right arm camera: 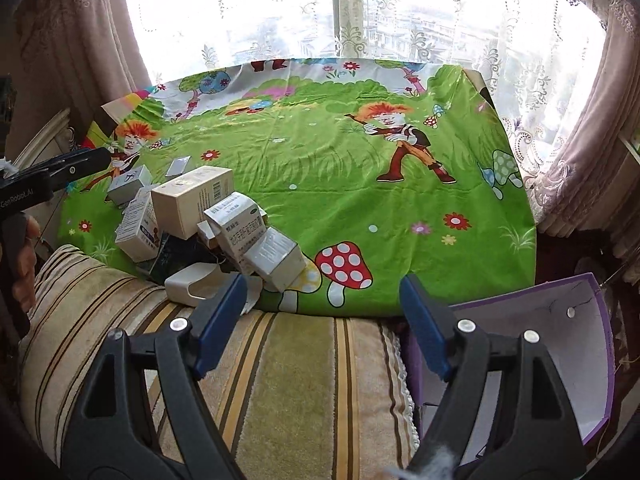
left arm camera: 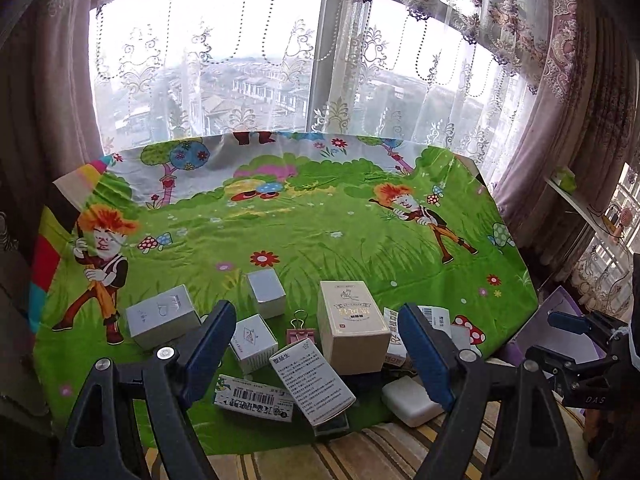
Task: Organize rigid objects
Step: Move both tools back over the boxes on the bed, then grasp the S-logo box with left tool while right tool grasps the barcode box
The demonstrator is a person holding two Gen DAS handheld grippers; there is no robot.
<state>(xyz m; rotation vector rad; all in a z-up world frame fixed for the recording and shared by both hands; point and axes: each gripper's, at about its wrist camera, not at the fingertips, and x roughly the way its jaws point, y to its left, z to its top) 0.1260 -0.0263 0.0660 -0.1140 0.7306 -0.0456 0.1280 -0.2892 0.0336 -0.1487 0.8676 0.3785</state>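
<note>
Daylight pours through the window (left arm camera: 208, 64) behind lace curtains (left arm camera: 420, 92) — blown out to white in the right wrist view. Shadows are soft, focus fairly sharp; fisheye bends the edges, corners falling dark.

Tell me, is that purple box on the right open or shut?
Open. In the right wrist view the purple box has no lid on; its white inside shows. Its contents I cannot tell; the right gripper blocks the bottom.
</note>
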